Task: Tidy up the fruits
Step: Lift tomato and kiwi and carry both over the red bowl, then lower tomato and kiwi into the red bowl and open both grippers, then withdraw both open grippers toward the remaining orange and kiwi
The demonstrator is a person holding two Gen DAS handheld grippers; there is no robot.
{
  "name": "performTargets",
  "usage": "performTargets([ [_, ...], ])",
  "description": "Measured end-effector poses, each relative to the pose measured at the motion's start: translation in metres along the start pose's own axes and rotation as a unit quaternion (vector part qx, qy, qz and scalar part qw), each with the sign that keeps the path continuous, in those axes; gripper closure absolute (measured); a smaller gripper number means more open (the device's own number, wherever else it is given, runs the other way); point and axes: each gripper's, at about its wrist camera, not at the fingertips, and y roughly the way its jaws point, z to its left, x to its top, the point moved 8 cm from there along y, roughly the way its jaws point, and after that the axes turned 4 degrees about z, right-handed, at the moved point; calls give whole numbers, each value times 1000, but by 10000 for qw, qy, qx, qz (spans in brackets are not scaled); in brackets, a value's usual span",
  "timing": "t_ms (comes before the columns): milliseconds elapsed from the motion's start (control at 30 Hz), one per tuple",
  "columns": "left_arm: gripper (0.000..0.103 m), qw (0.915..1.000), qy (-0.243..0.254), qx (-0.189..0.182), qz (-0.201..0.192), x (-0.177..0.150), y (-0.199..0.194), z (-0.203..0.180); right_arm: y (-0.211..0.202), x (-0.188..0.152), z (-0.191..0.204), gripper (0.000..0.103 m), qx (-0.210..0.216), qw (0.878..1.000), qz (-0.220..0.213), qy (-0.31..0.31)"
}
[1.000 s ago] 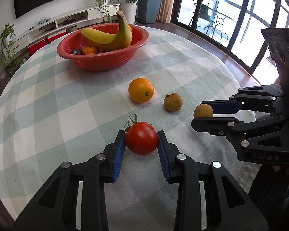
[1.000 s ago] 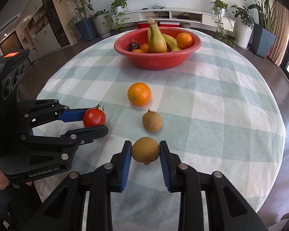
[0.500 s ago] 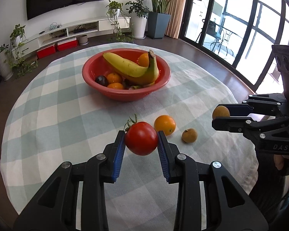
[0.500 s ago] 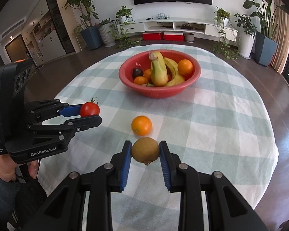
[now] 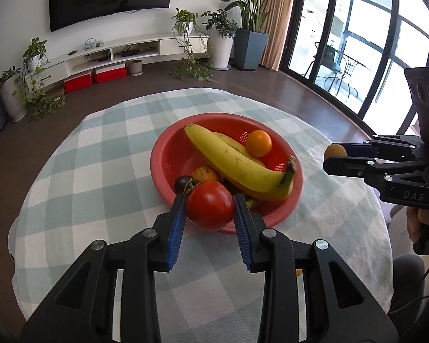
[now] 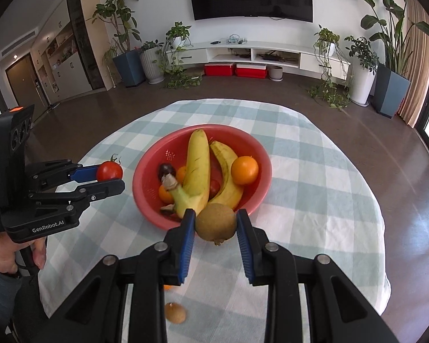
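My left gripper (image 5: 210, 210) is shut on a red tomato (image 5: 210, 205) and holds it in the air at the near rim of the red bowl (image 5: 160, 154). In the right wrist view that gripper (image 6: 110, 175) and the tomato (image 6: 109, 171) hang left of the bowl (image 6: 258, 145). My right gripper (image 6: 216, 224) is shut on a brown kiwi (image 6: 216, 221) above the bowl's near rim; it also shows in the left wrist view (image 5: 333, 157). The bowl holds two bananas (image 6: 198, 168), oranges (image 6: 244, 170) and a dark plum (image 6: 166, 168).
A second kiwi (image 6: 175, 312) and a mostly hidden orange (image 6: 167, 287) lie on the checked tablecloth (image 6: 314, 200) beneath my right gripper. The round table's edges drop to a dark floor. Plants and a TV shelf stand far behind.
Both grippers have risen with their fruit and moved forward over the table to the bowl's near rim. The orange and the second kiwi have dropped below the grippers' view.
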Motion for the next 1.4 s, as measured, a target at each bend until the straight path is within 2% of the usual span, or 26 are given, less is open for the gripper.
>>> performTargets([
  [200, 72, 9998, 61, 84, 142, 20, 35, 5, 35, 21, -7, 71, -10, 9998, 168, -74],
  [467, 72, 9996, 22, 64, 291, 16, 69, 9, 69, 26, -2, 71, 82, 9991, 350, -203],
  [933, 70, 9993, 105, 88, 346, 11, 83, 4, 75, 21, 0, 71, 98, 9991, 374, -171],
  [1033, 64, 9994, 120, 87, 313, 11, 81, 2, 75, 20, 0, 71, 53, 9991, 378, -195],
  [1167, 63, 9994, 143, 130, 286, 10, 77, 1, 72, 17, 0, 71, 26, 9991, 378, -185],
  [1233, 48, 9996, 115, 151, 210, 10, 70, 1, 66, 15, 0, 70, -13, 9993, 333, -188],
  [1267, 44, 9996, 107, 190, 157, 11, 66, 1, 61, 14, 0, 69, -38, 9994, 289, -193],
  [1300, 38, 9997, 102, 213, 97, 12, 60, 1, 54, 13, 0, 67, -66, 9995, 226, -196],
  [1400, 32, 9995, 123, 289, -75, 10, 39, -2, 29, 9, -1, 50, -148, 9998, -59, -152],
])
